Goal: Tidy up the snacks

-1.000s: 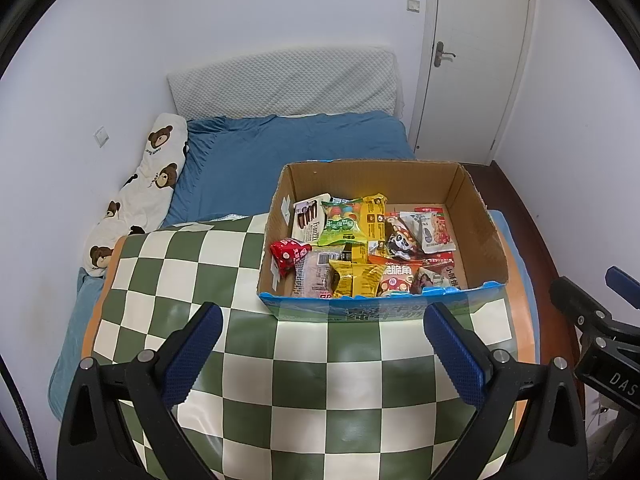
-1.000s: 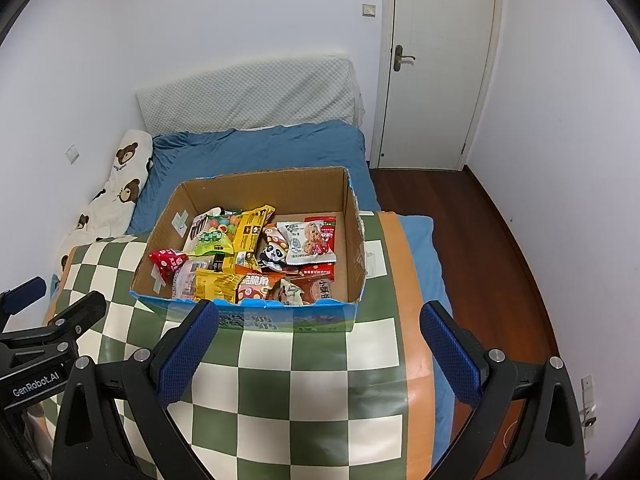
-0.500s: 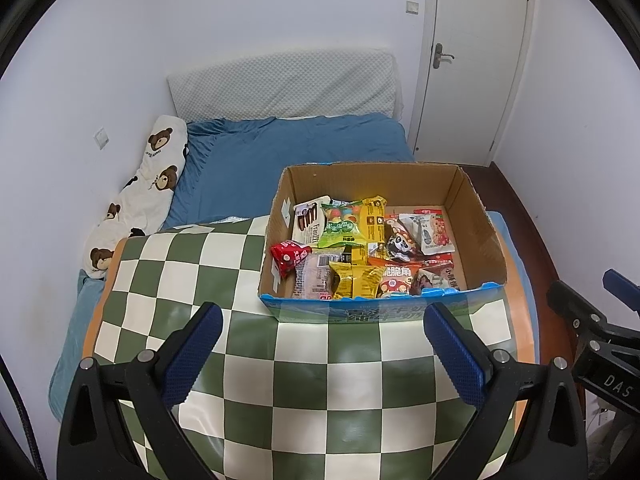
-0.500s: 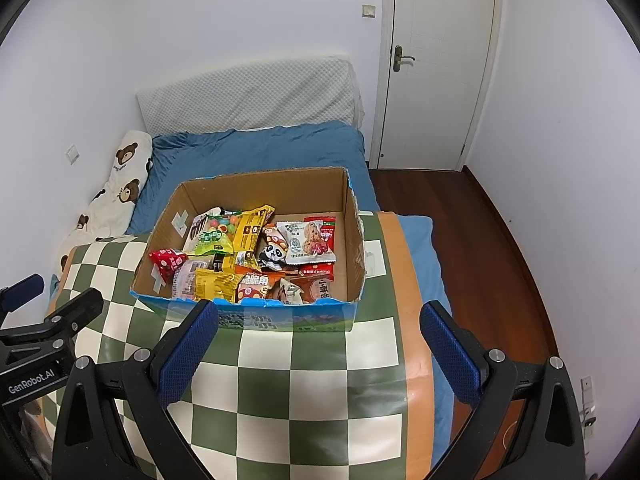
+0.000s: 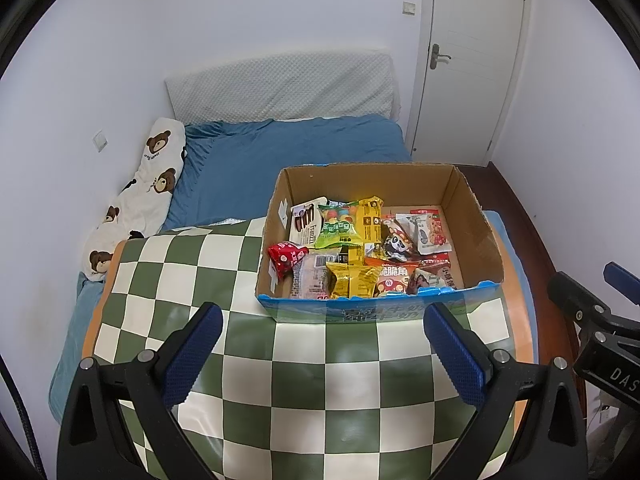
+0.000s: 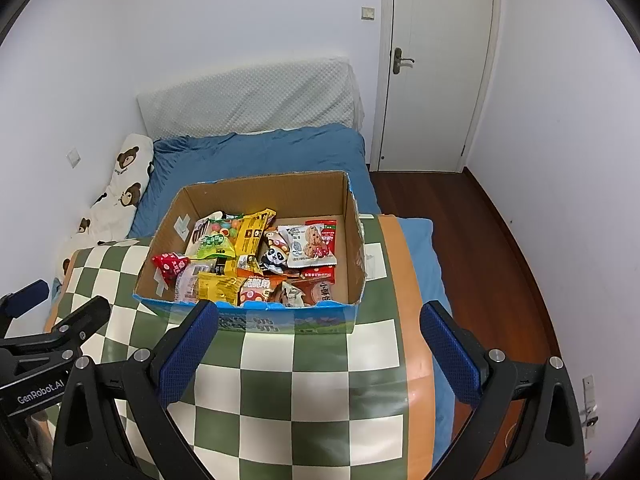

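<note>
An open cardboard box stands on the far part of a green-and-white checkered table. Several snack packets fill it: a green bag, a yellow bag, a red packet at its left wall and a white cookie pack. My left gripper hangs open above the table, short of the box front, with nothing between its fingers. My right gripper is open too, empty, near the box's front right.
Behind the table lies a bed with a blue sheet, a bear-print pillow and a white padded headboard. A white door is shut at the back right. Dark wooden floor runs right of the table.
Both grippers have drifted very slightly; the box sits a touch lower in the left wrist view. Nothing was taken hold of or let go.
</note>
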Available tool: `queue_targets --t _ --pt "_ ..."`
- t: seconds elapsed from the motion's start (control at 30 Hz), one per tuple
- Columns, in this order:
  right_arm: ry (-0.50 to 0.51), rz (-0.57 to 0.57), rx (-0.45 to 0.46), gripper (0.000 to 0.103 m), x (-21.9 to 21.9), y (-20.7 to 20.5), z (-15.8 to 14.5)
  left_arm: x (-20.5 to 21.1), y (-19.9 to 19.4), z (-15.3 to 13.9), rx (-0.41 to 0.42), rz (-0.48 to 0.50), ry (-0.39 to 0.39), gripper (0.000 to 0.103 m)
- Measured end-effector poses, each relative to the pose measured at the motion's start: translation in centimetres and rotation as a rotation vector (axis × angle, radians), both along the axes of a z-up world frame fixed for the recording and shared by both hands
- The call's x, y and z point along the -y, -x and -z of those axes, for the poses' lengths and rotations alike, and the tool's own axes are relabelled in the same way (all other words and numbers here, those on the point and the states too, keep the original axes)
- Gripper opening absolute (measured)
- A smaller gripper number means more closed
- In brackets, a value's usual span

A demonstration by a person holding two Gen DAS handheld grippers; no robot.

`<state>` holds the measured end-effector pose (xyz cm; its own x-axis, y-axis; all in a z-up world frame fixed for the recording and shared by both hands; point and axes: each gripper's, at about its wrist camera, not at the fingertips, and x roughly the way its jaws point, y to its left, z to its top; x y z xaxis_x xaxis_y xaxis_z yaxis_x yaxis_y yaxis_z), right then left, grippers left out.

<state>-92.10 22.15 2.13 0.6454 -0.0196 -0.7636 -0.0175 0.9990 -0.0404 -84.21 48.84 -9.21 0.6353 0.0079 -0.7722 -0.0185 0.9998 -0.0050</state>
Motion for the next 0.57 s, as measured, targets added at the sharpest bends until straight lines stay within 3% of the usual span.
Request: queue_targets --t 0.57 --pt "-0.006 -0.004 0.011 0.102 -0.06 0.25 -0.6 -0.06 0.22 -0.76 0.02 -0.004 -0.006 0.103"
